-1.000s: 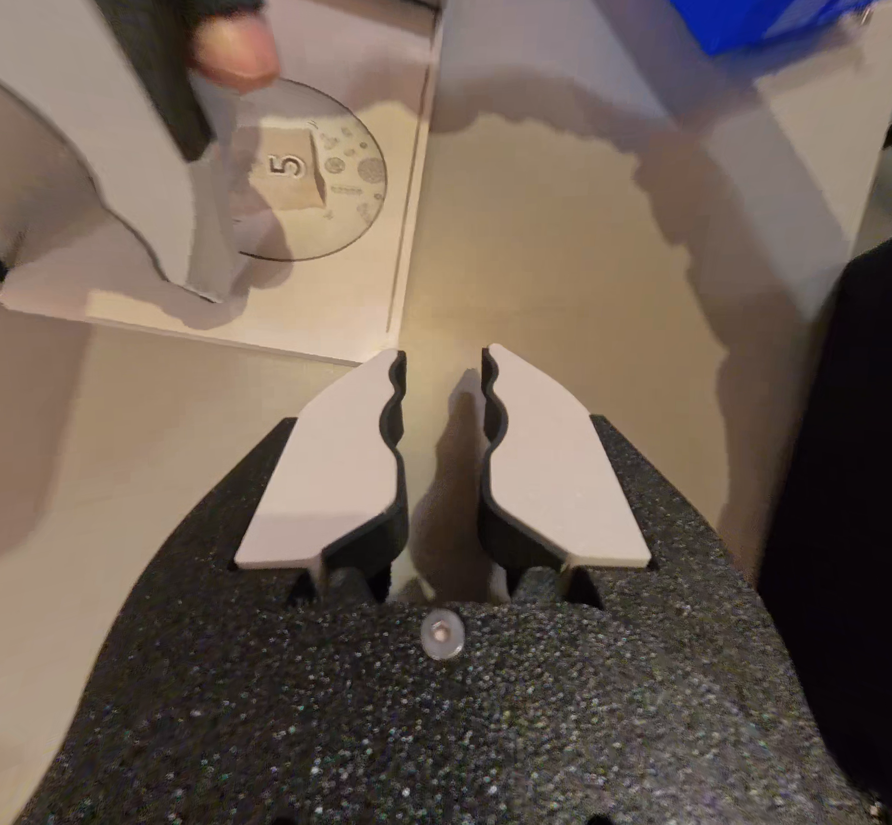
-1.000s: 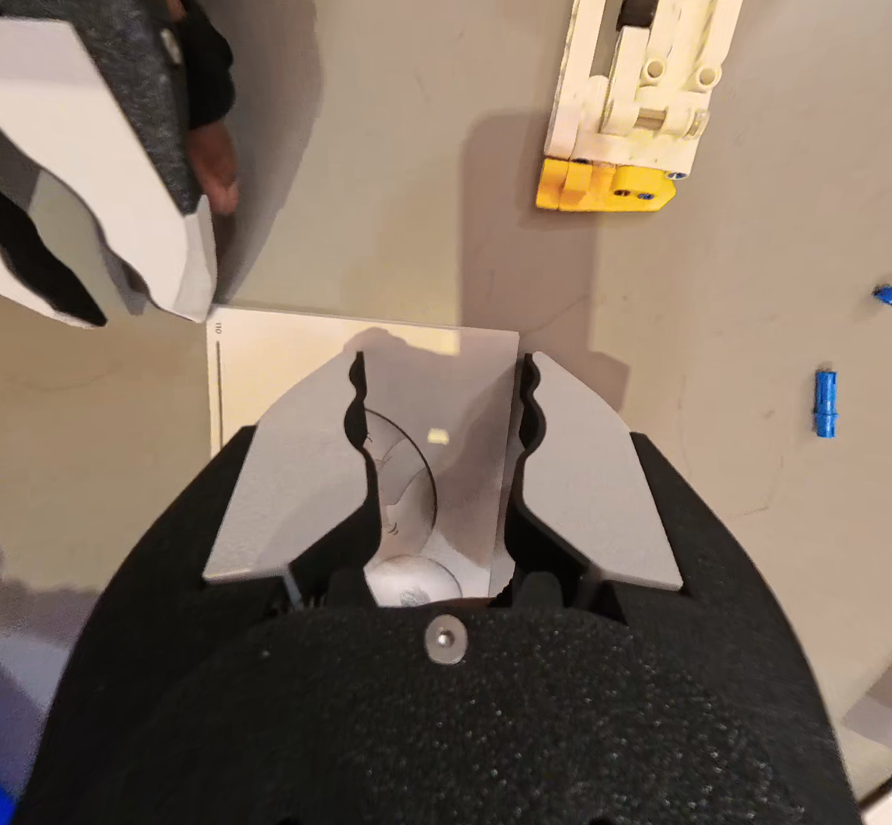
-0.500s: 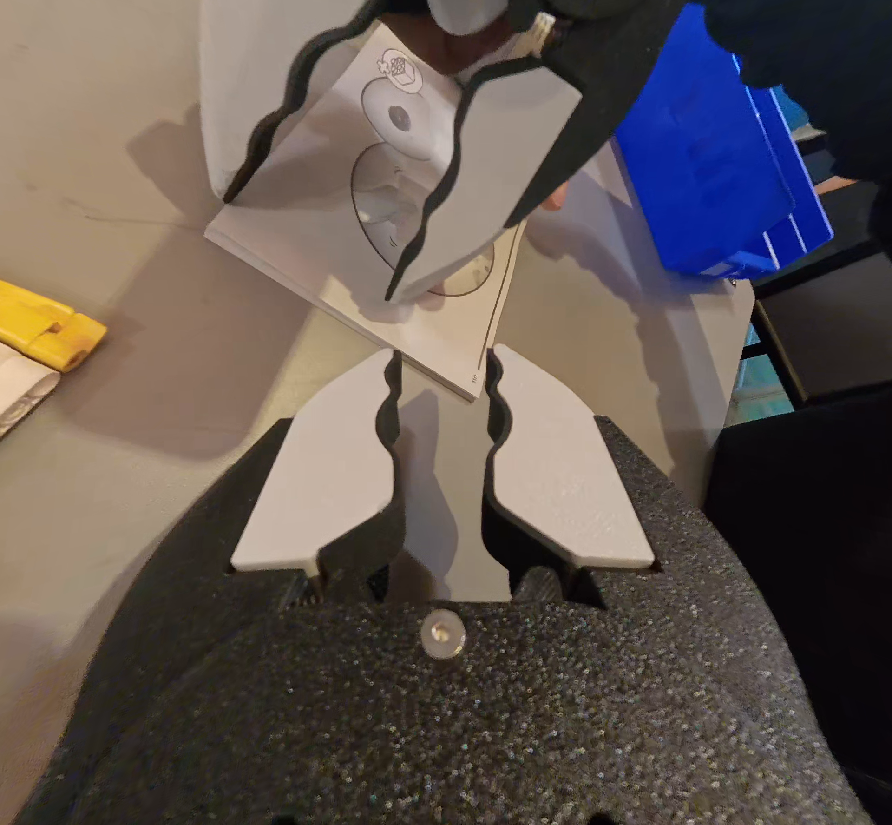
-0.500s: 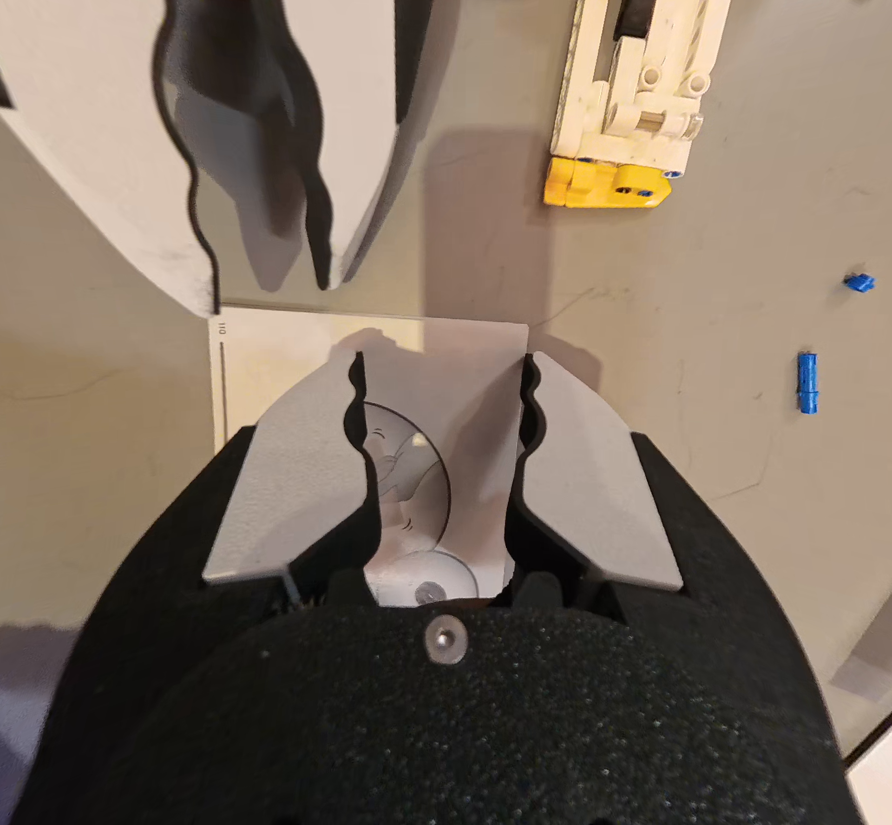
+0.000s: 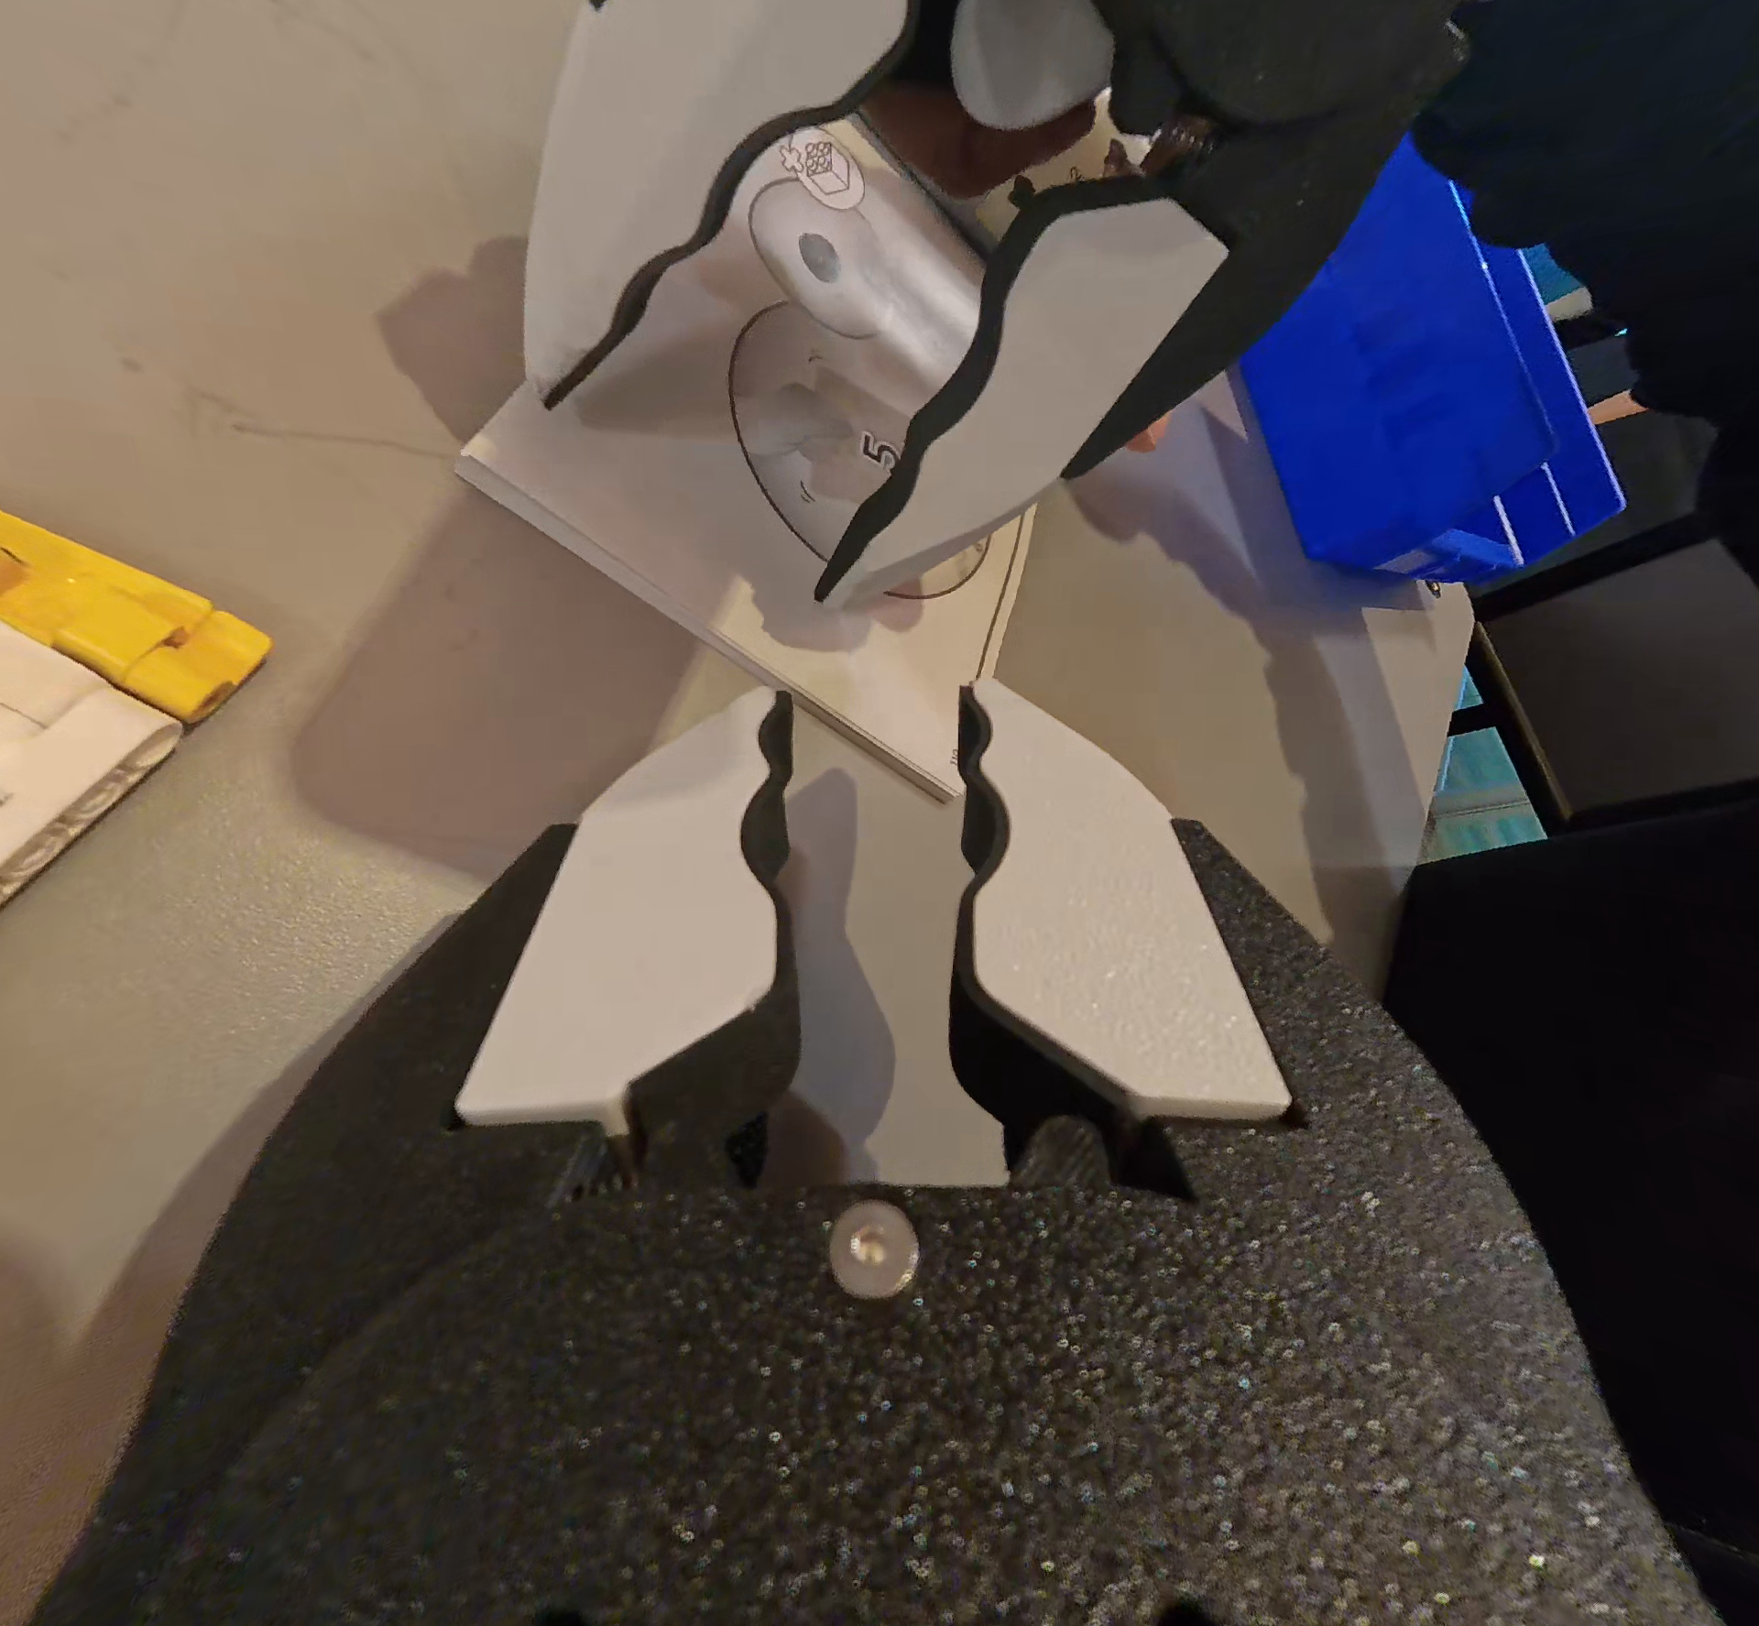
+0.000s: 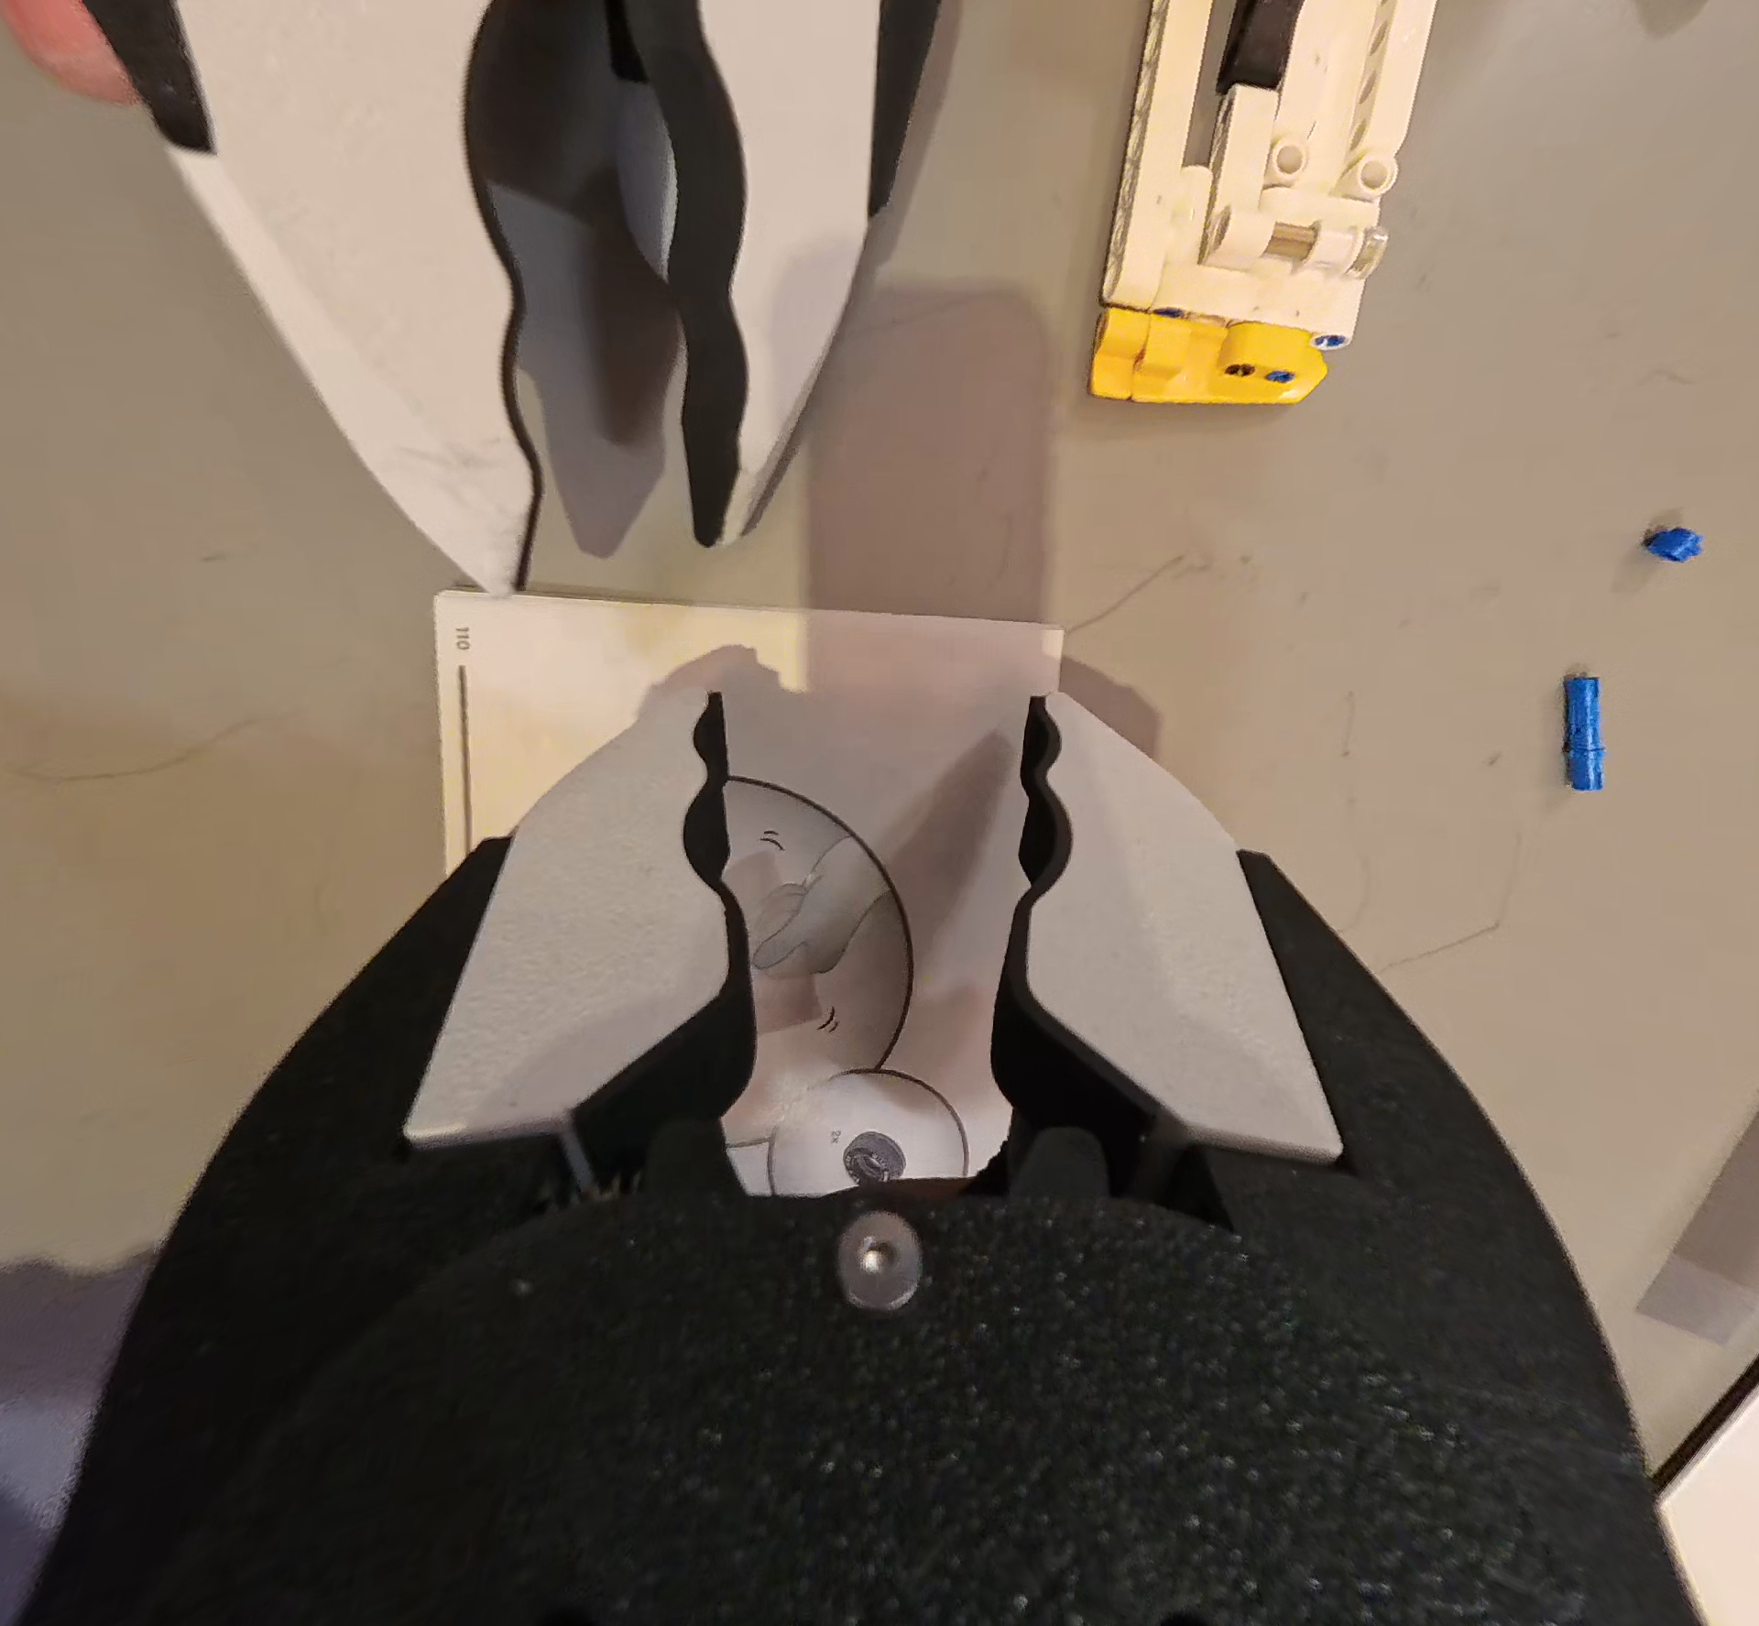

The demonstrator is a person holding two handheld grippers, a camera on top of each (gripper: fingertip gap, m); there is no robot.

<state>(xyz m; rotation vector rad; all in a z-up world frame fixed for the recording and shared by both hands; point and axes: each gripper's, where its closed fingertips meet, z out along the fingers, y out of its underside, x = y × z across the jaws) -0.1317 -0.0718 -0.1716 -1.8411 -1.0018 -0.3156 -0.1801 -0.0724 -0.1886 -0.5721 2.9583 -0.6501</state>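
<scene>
Left wrist view alone shows blue bin (image 5: 1409, 400); right, blue pins (image 6: 1583, 731).

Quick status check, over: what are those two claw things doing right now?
Left gripper open, empty, at the booklet corner. Right gripper open wide over the booklet, gripping nothing. White-and-yellow brick model and loose blue pins lie aside, untouched.

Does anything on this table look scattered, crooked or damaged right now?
Two small blue plastic pegs lie loose on the grey tabletop, apart from the white and yellow brick assembly. The white instruction booklet lies flat and looks undamaged.
</scene>
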